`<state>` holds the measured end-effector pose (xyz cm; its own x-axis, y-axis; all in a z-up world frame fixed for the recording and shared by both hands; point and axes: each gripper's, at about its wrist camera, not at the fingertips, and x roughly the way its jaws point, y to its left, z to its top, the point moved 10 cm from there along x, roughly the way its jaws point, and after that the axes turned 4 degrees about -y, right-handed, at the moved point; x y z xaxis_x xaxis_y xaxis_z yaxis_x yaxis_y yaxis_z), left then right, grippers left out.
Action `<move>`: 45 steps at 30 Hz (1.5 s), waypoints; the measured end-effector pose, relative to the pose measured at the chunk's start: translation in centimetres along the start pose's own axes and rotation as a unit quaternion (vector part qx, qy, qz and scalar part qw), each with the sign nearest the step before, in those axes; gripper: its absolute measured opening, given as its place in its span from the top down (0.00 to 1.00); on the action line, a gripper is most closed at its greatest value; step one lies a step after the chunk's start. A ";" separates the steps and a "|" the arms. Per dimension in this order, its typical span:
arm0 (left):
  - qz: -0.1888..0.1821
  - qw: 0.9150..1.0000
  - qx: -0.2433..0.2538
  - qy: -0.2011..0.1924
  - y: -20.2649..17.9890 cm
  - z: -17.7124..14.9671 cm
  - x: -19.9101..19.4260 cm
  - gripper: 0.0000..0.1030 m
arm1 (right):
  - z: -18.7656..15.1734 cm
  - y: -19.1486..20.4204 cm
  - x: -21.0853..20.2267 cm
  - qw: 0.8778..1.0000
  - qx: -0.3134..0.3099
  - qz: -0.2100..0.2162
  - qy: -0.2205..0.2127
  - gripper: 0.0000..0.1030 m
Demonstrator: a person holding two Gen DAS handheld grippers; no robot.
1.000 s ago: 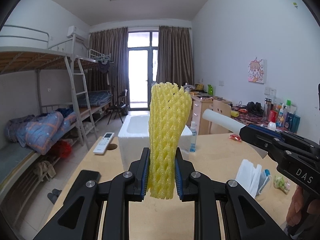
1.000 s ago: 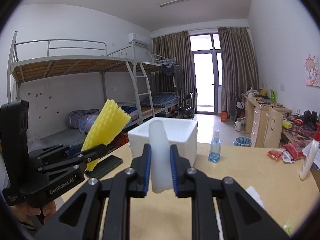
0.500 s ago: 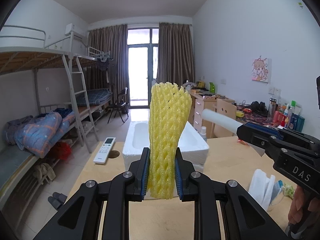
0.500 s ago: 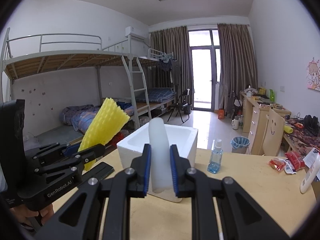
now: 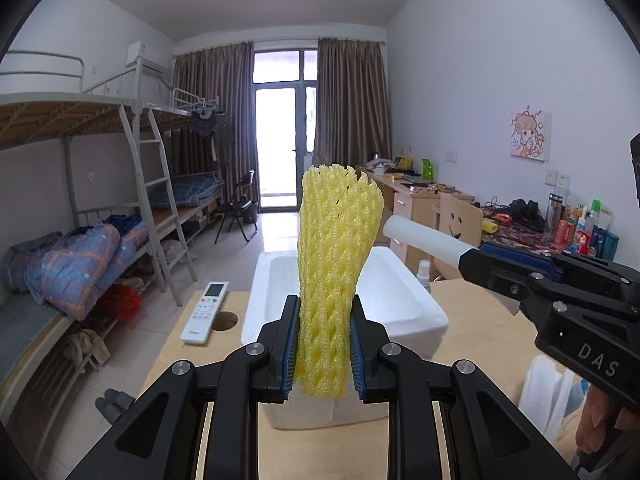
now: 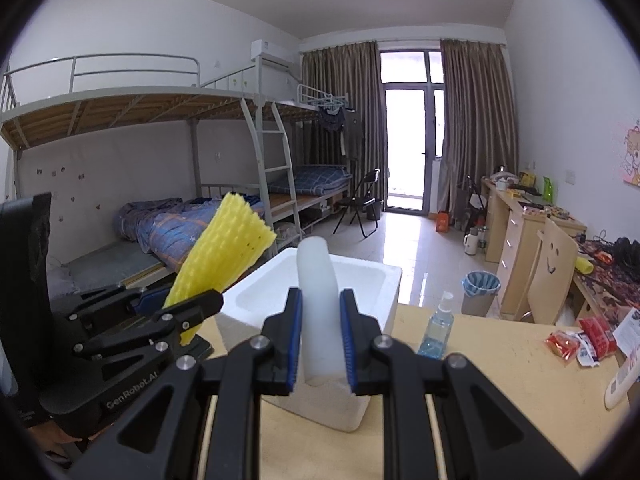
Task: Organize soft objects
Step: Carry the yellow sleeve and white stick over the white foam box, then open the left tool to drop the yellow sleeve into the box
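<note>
Foam box [image 5: 404,300] nearer; "DAS" gripper [image 5: 472,258].

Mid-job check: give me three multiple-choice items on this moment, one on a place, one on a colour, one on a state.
1. Where is the remote control?
A. on the table left of the foam box
B. inside the foam box
C. on the floor

2. What colour is the foam net in the left gripper?
A. white
B. yellow
C. blue

3. How is the right gripper?
A. open and empty
B. shut on a bottle
C. shut on the white foam roll

Answers: 1 A, it lies beside the foam box; 2 B, the mesh is yellow; 3 C, both pads press the white foam roll.
</note>
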<state>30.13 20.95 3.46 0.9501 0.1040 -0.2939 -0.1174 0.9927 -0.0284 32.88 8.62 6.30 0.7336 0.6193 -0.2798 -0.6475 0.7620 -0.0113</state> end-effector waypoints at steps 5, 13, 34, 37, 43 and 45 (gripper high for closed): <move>0.008 1.000 0.004 0.007 0.5 0.5 2.1 0.77 | 0.2 -0.6 1.5 1.000 -0.002 0.003 0.005 0.79; 0.019 1.000 0.006 0.020 1.1 0.9 5.3 0.77 | 0.6 -1.5 4.3 1.000 0.001 0.009 0.018 0.79; -0.016 0.999 0.032 0.039 -2.6 0.6 9.6 0.77 | 1.0 -4.4 2.3 0.999 0.012 -0.041 0.007 0.79; -0.014 0.999 0.031 0.039 -2.5 0.7 9.9 0.77 | 1.0 -4.4 2.7 0.999 0.012 -0.042 0.009 0.79; -0.011 0.999 0.028 0.040 -2.0 0.8 10.0 0.77 | 1.0 -4.4 3.2 0.999 0.012 -0.041 0.013 0.79; -0.010 0.999 0.028 0.040 -2.2 0.7 10.0 0.77 | 1.1 -4.4 3.2 0.999 0.012 -0.041 0.012 0.79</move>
<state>40.13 19.91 1.26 0.9258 0.0820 -0.3691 -0.0813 0.9965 0.0176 38.31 7.50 6.45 0.7794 0.5495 -0.3009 -0.5792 0.8151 -0.0119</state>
